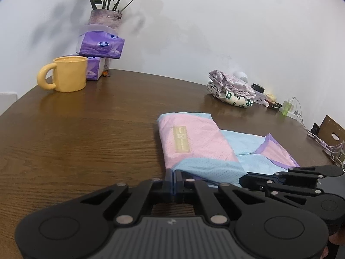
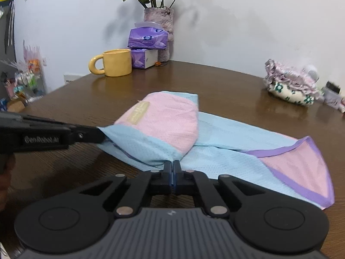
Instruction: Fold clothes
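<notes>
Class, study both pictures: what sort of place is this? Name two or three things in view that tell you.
Most likely a room in a home. A wooden table stands against a plain wall and carries a yellow mug, purple tissue packs and a vase of dried flowers, everyday household things.

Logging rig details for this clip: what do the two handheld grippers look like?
Both look alike. The left gripper and right gripper are matte black plastic, with two narrow fingers on scissor-like linkage arms joined by silver rivets, and blue strips on the inner finger faces. Each has a ribbed grey base with a small white logo between two round black discs. The left one's side carries pale lettering. No cables or sleeves show.
</notes>
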`<action>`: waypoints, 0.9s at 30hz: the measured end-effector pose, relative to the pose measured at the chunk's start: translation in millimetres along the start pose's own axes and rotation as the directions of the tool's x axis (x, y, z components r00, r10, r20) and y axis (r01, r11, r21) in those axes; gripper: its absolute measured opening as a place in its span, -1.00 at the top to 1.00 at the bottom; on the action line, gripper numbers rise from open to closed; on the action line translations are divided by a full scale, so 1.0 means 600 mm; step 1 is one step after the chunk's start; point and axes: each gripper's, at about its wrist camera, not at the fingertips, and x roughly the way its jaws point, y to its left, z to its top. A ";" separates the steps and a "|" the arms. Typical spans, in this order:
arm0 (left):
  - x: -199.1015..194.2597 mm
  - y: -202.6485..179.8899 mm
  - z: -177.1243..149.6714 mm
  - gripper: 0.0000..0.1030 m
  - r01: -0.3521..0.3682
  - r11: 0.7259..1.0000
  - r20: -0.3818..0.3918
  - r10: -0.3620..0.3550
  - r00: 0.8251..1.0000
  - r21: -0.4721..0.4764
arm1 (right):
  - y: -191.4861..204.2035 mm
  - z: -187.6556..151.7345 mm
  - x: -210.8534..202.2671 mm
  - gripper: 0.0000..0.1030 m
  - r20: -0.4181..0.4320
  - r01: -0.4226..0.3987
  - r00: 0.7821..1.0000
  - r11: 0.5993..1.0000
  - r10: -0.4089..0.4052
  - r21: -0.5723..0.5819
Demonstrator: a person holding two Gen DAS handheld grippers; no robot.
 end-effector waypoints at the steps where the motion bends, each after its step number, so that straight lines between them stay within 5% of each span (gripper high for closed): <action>1: 0.000 -0.001 -0.001 1.00 -0.001 1.000 -0.001 0.001 1.000 0.001 | 0.000 0.000 0.000 0.99 0.000 0.000 1.000 1.000 0.000 0.000; 20: -0.006 0.004 -0.006 1.00 0.015 1.000 -0.014 -0.016 1.000 -0.021 | 0.003 0.000 0.000 0.99 0.000 -0.002 1.000 1.000 0.002 -0.001; 22: -0.017 0.004 -0.006 0.81 0.041 0.999 -0.010 -0.042 0.999 -0.029 | 0.003 0.000 0.000 0.96 0.000 -0.002 1.000 1.000 0.002 -0.001; 24: -0.029 0.006 -0.004 0.24 0.056 0.997 -0.012 -0.057 0.998 -0.044 | 0.004 0.000 0.000 0.90 0.000 -0.002 1.000 1.000 0.002 -0.001; 27: -0.037 0.012 0.007 0.21 0.078 0.995 0.027 -0.077 0.997 -0.069 | 0.004 0.000 0.000 0.89 0.000 -0.002 1.000 1.000 0.002 -0.001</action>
